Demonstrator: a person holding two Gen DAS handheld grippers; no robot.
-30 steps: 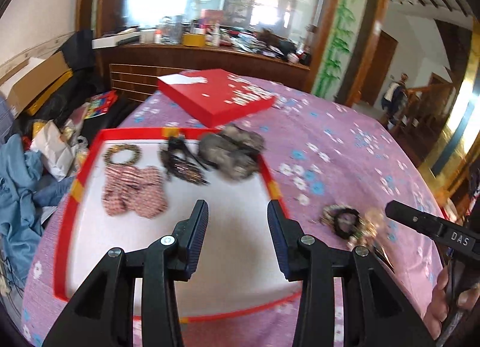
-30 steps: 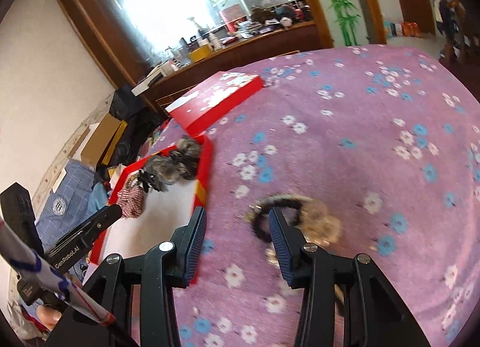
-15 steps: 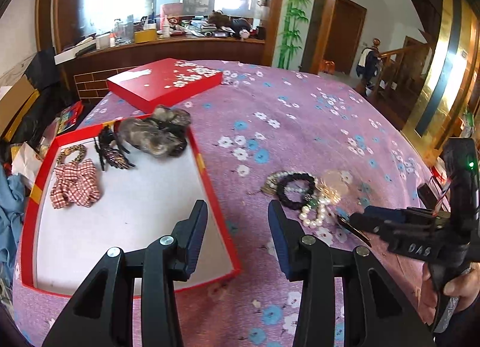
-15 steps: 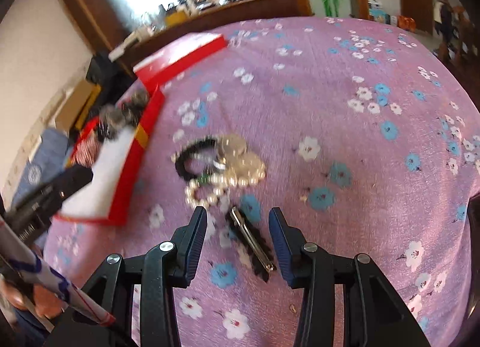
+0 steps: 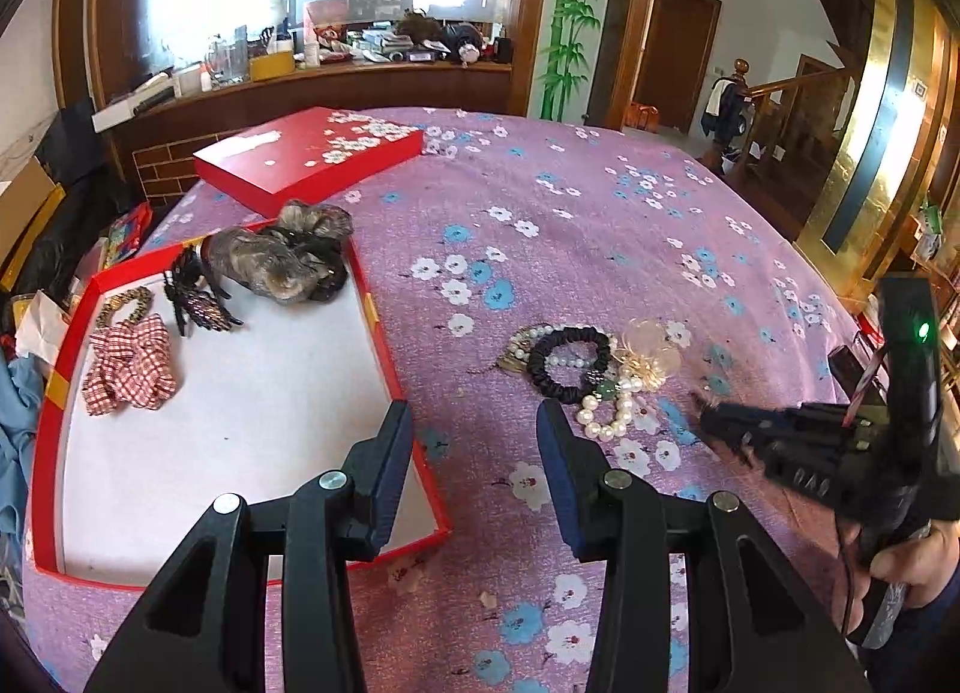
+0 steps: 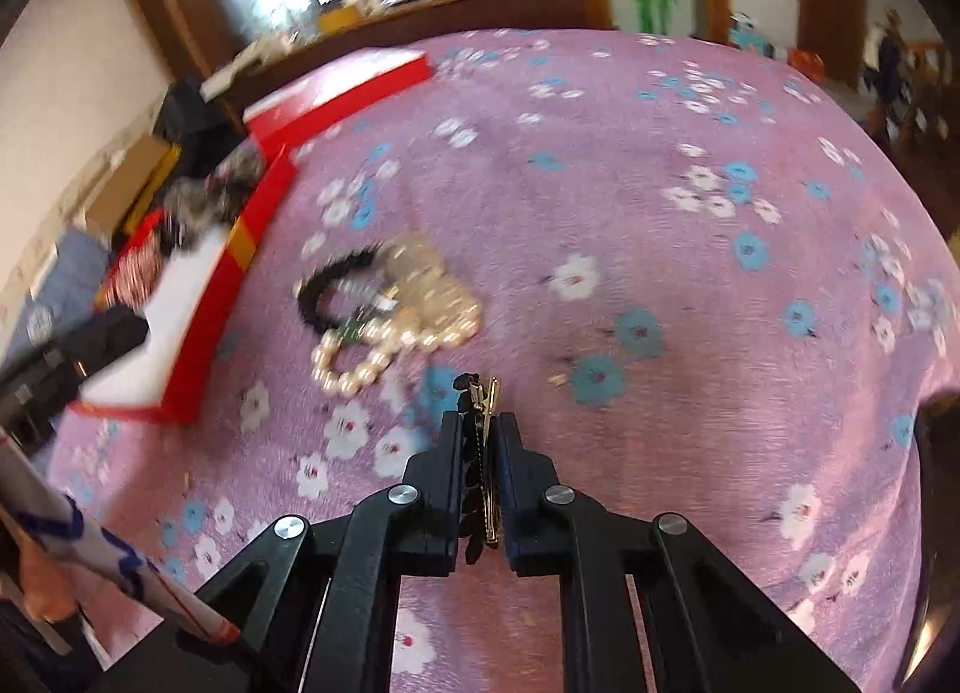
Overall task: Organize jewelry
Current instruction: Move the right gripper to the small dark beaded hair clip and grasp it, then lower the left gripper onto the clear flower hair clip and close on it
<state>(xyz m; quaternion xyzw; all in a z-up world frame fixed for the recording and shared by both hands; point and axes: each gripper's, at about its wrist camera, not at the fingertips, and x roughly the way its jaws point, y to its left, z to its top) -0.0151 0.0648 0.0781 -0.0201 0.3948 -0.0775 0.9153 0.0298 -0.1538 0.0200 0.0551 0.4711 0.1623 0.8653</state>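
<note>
Both tongs are matte black plastic, each arm an open triangular frame pinned with round silver screws. The left tongs (image 5: 474, 471) carry dark blue ribbed pads on their inner faces. The right tongs (image 6: 478, 465) look the same (white "DAS" lettering underneath, a green light glowing on the handle), gripped by bare fingers (image 5: 912, 558).

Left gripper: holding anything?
No: the left gripper has its blue-padded jaws spread wide with nothing between them, hovering over the purple floral tablecloth.
</note>
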